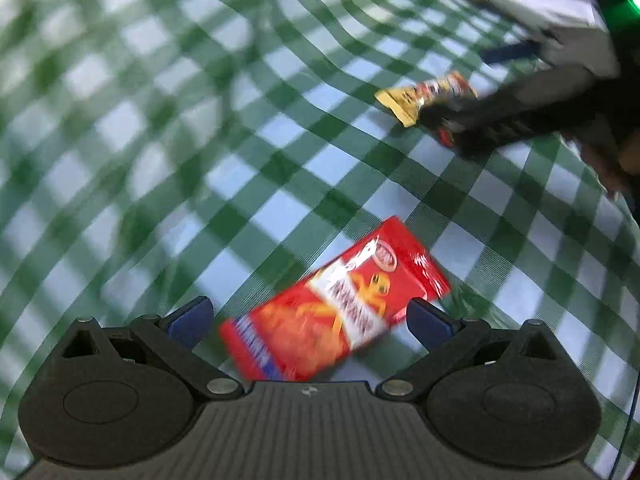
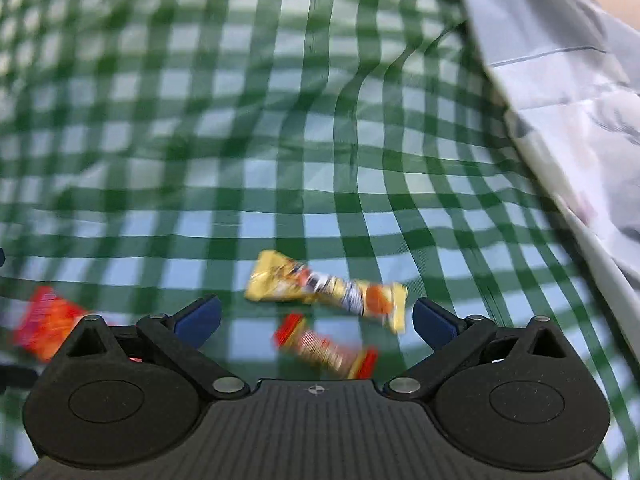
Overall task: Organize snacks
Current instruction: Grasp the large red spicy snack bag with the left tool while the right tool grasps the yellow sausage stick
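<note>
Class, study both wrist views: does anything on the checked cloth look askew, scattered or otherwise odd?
The snacks lie loose at mismatched angles: the red snack box sits diagonally, while the yellow wrapper and small red-ended wrapper are skewed. The checked cloth is rumpled. Nothing looks spilled or torn, though blur limits detail.

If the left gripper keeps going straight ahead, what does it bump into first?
Probably the red snack box, lying on the checked cloth right between the open left gripper; blur makes depth unclear.
</note>
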### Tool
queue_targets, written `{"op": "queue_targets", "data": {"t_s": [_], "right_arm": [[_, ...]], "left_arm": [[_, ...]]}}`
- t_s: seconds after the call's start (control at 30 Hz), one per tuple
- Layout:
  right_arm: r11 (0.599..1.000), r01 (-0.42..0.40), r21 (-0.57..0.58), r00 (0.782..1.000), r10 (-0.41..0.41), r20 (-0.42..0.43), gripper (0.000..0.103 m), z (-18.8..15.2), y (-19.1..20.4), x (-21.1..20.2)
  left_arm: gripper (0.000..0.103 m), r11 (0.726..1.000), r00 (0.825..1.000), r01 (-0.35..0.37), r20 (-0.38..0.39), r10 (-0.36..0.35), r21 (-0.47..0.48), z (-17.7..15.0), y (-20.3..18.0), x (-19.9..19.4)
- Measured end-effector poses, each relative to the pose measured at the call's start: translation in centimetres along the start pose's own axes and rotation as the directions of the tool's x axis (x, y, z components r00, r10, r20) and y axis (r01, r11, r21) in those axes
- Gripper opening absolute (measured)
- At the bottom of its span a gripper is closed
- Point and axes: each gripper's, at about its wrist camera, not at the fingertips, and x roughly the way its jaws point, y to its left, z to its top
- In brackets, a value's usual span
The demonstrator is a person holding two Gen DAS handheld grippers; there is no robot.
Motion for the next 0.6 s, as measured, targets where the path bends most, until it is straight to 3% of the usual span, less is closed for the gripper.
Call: {"op": "queue_targets", "data": {"t_s": [0.13,0.17,0.2,0.23,0.27,0.3,0.33,0.43,0.6], "right_arm": [[1.000,0.009,-0.020,0.998,-0.010,-0.057,0.101,1.4,-1.1,5.3],[1.000,0.006,-0.030,0.998,-0.008,-0.069,0.101,1.4,-1.3,6.1],[0.999,-0.002,-0.040,0.996,-0.001,-0.085,0.101,1.4,-1.4,6.9],[0.999,-0.016,-0.042,0.996,0.012,-0.093,0.096,1.4,-1.5,7.2],[0.999,-0.037,-0.033,0.996,0.034,-0.087,0.091,1.2,-1.7,7.2],[0.998,-0.056,-0.022,0.995,0.054,-0.082,0.079,1.1,-1.8,7.0],[0.998,-0.060,-0.023,0.996,0.058,-0.073,0.076,1.1,-1.9,6.8],[0.998,-0.049,-0.049,0.998,0.046,-0.049,0.069,0.7,-1.5,5.8],[1.000,-0.020,-0.004,0.998,0.020,0.065,0.070,1.4,-1.4,1.6]], "left_arm": [[0.103,0.998,0.998,0.060,-0.021,-0.060,0.013,1.3,0.5,2.8],[0.096,0.997,0.997,0.078,-0.026,-0.078,-0.004,1.4,0.8,3.0],[0.081,0.995,0.995,0.099,-0.016,-0.099,-0.029,1.3,1.1,3.0],[0.072,0.990,0.991,0.132,-0.009,-0.133,-0.056,1.2,1.6,2.8],[0.041,0.988,0.991,0.135,0.003,-0.135,-0.069,1.1,1.8,2.4],[0.013,0.987,0.990,0.139,0.008,-0.139,-0.079,1.2,2.0,2.1],[0.003,0.982,0.989,0.147,0.003,-0.148,-0.115,1.2,2.6,1.8],[0.000,0.968,0.989,0.148,0.006,-0.150,-0.203,1.0,4.2,0.9],[0.000,0.966,0.988,0.151,0.067,-0.140,-0.212,-0.7,4.3,-3.2]]}}
